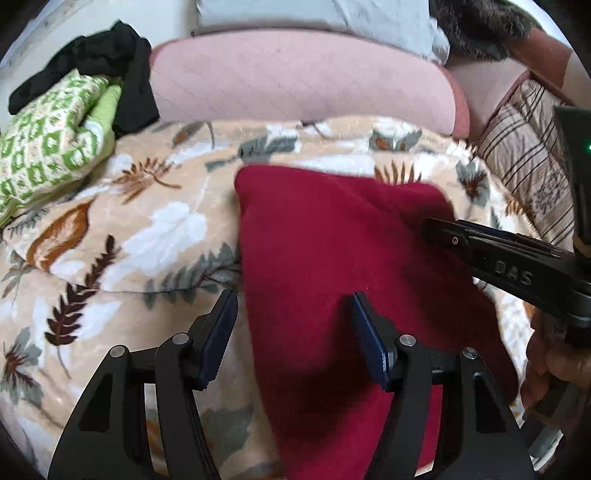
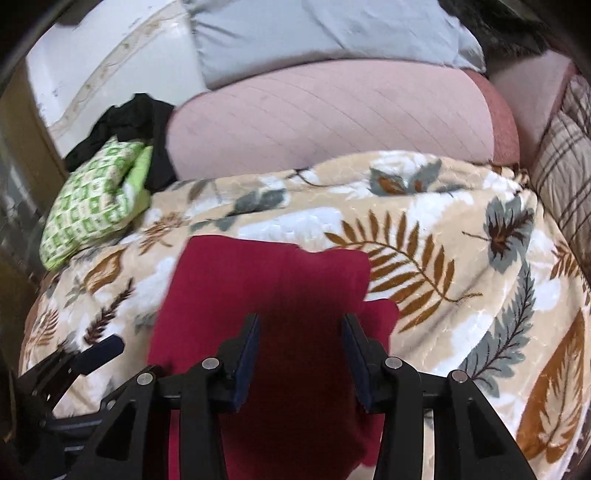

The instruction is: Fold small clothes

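A dark red cloth [image 1: 332, 258] [image 2: 277, 295] lies folded on the floral blanket [image 1: 129, 221] [image 2: 443, 258]. My left gripper [image 1: 293, 314] is open just above it. One of its fingers is over the blanket and the other over the cloth, so they straddle the cloth's left edge. My right gripper [image 2: 301, 328] hovers over the cloth's near part with its jaws apart, and only red fabric shows in the gap below them. In the left wrist view the right gripper [image 1: 443, 230] reaches in over the cloth's right side. The left gripper [image 2: 103, 349] shows at the lower left of the right wrist view.
A green patterned cloth [image 1: 48, 147] [image 2: 92, 206] and a black garment [image 1: 110, 55] [image 2: 140, 114] lie at the far left. Behind the blanket are a pink quilted cushion [image 1: 295, 81] [image 2: 332, 122] and a grey pillow [image 2: 314, 33]. Striped fabric [image 1: 524, 155] borders the right. A hand [image 1: 546, 369] holds the right gripper.
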